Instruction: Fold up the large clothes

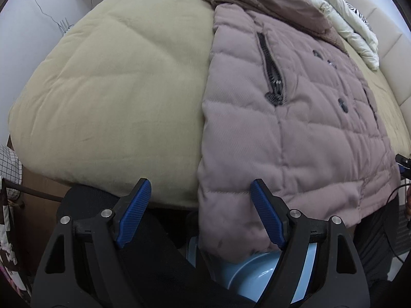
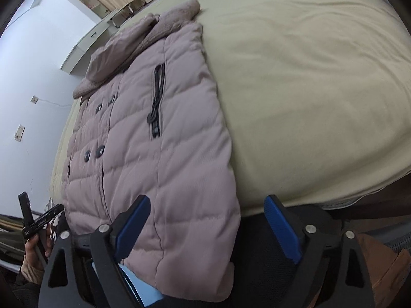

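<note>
Blue-padded tongs hang open over the hem of a mauve quilted coat on a bed.

Blue ribbed pads of the left gripper (image 1: 200,213) stand wide apart with nothing pressed between them; the coat's near left corner lies in the gap, its edge drooping off the bed. The right gripper (image 2: 206,228) is likewise spread, the coat's near right corner lying in its gap, neither pad pressing it. The puffer coat (image 1: 295,118) lies flat, front up, sleeves folded in, with dark buttons (image 2: 92,154) down the middle and a black pocket zipper (image 1: 272,77). It rests on a beige bedspread (image 1: 115,89), its hem hanging over the near edge above a pale blue basin (image 1: 257,274). A white duvet (image 1: 341,23) lies bunched at the far end by the padded headboard (image 1: 385,38).
</note>
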`<state>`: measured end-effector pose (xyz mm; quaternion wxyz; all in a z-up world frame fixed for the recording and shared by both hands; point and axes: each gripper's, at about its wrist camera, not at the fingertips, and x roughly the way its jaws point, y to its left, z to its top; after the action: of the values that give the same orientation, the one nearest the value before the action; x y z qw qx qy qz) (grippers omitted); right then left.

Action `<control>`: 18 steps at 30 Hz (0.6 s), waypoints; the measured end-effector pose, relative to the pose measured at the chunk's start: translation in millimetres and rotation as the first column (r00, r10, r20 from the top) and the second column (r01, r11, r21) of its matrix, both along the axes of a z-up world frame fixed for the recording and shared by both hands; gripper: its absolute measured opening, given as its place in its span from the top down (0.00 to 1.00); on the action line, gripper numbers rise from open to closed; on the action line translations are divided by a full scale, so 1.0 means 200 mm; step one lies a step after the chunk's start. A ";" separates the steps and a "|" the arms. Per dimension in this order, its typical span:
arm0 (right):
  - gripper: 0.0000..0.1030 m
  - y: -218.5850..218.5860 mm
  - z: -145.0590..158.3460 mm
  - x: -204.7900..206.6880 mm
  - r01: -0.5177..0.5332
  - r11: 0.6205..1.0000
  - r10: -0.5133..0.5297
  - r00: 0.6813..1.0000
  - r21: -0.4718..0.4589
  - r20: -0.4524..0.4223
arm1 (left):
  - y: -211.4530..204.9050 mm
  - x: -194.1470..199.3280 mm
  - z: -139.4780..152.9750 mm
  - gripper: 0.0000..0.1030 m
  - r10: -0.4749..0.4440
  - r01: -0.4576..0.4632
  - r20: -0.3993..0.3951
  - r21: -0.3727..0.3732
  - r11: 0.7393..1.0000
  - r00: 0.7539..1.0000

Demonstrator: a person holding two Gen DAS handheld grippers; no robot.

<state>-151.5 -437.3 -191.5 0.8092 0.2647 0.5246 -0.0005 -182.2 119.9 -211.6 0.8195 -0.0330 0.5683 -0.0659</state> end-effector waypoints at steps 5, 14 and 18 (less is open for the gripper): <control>0.17 0.05 -0.07 -0.01 -0.064 0.998 0.065 0.996 0.018 -0.056 | 0.00 -0.02 -0.05 0.23 -0.031 0.031 -0.019 -0.039 0.999 0.999; 0.18 0.08 -0.08 -0.02 -0.100 0.994 0.102 0.993 0.045 -0.056 | -0.02 0.00 -0.18 0.23 -0.060 0.042 -0.113 -0.162 0.986 0.992; 0.18 0.10 -0.08 -0.02 -0.123 0.991 0.127 0.990 0.057 -0.056 | 0.03 0.02 -0.24 0.23 -0.042 0.000 -0.162 -0.251 0.968 0.986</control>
<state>-154.6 -417.7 -207.8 0.7842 0.2528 0.5638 0.0564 -179.0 126.1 -259.6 0.7578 -0.1354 0.6222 -0.1425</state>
